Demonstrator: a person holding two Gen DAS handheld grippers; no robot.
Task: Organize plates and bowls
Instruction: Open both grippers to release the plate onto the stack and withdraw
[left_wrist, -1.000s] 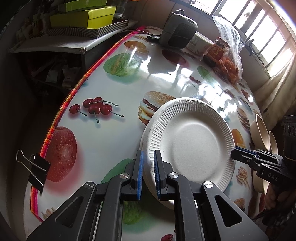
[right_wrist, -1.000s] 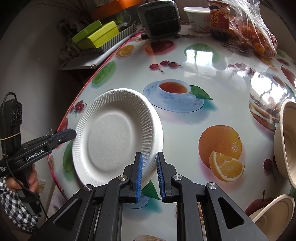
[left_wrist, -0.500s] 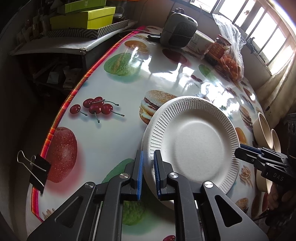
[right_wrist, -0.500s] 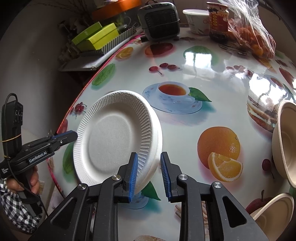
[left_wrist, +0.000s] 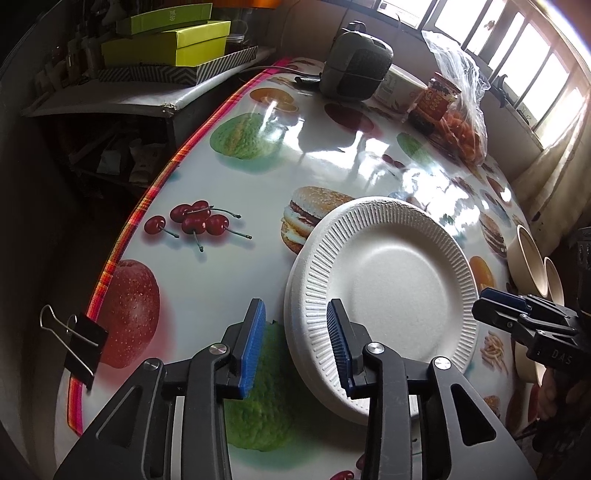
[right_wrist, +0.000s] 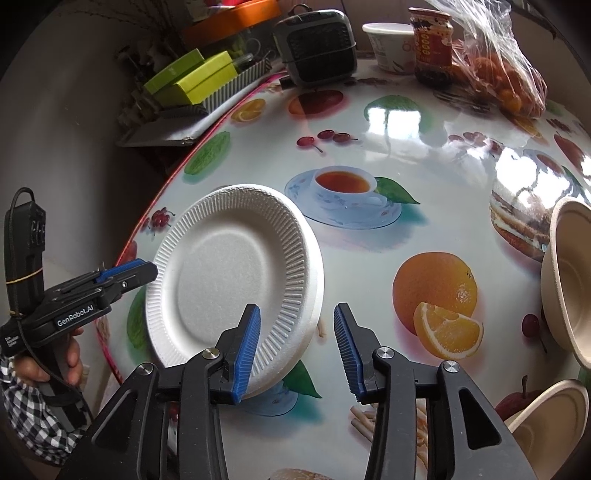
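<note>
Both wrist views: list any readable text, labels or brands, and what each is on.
"GenRobot.AI": side of the left gripper, right wrist view.
"DAS": body of the right gripper, left wrist view.
Red jar: label print too blurred to read.
White tub: print not legible.
Green boxes: small mark on the top box, unreadable.
Small white print below the brand on the left gripper: too small.

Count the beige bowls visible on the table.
2 round beige paper bowls: one tilted on its side at the right edge past the printed orange, another at the lower right corner. Both are cut off by the frame, so more may be hidden.
</note>
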